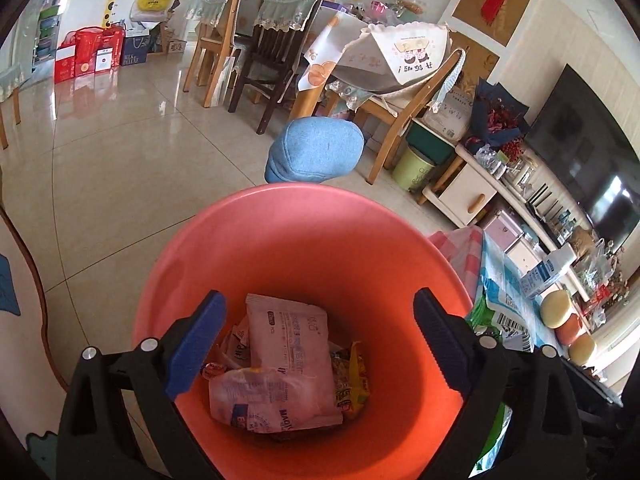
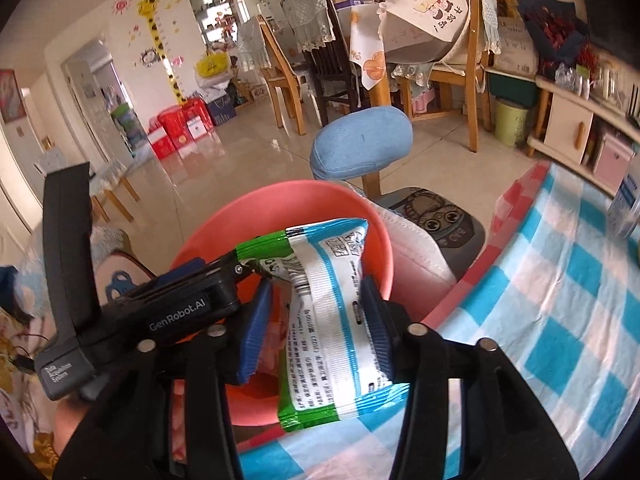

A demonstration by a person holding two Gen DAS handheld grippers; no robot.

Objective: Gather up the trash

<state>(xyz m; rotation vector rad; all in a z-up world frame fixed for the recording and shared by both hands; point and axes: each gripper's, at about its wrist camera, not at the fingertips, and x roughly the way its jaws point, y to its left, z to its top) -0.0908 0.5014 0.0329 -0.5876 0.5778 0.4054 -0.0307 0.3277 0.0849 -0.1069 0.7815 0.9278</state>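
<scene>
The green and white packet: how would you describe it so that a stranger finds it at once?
Find the orange bin beside the checked tablecloth. Over its rim, the right gripper holds the packet between its blue fingers. Unlike the pink wrappers lying in the bin, it has green ends and a blue-edged white label.

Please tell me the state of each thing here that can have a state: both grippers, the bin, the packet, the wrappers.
Left gripper: open, empty, above the bin's mouth.
Right gripper: shut on the green and white packet, at the bin's rim.
Green and white packet: held, crumpled, not yet in the bin.
Orange bin: upright, uncovered, partly filled.
Pink wrappers: lying at the bin's bottom.
Yellow wrapper: in the bin, beside the pink ones.
</scene>
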